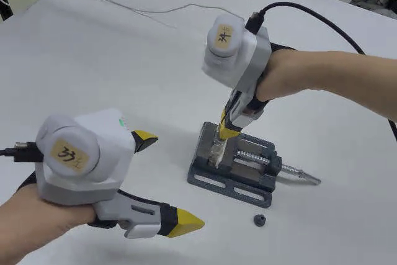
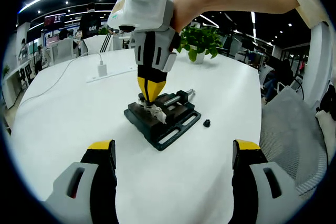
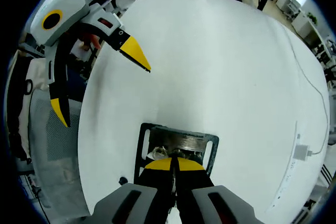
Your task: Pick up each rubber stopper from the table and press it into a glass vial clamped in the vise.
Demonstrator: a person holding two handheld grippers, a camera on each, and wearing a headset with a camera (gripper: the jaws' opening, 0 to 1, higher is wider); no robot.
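Observation:
A dark metal vise [image 1: 239, 175] [image 2: 170, 124] [image 3: 181, 141] stands on the white table with a small glass vial [image 1: 217, 152] [image 2: 156, 109] [image 3: 157, 154] clamped in it. My right gripper [image 1: 224, 133] [image 2: 151, 97] [image 3: 174, 162] points straight down, shut, with its yellow tips on the vial's top. I see nothing between its jaws. One dark rubber stopper [image 1: 260, 220] [image 2: 207, 123] [image 3: 122, 181] lies on the table just beside the vise. My left gripper [image 1: 177, 178] [image 2: 174, 148] [image 3: 105, 95] hovers open and holds nothing, to the near left of the vise.
A white cable [image 1: 142, 10] runs across the far side of the table to a charger block [image 2: 101, 70] [image 3: 302, 153]. A potted plant [image 2: 202, 40] stands at the table's far end. A mesh chair [image 2: 294, 129] sits off the table's edge.

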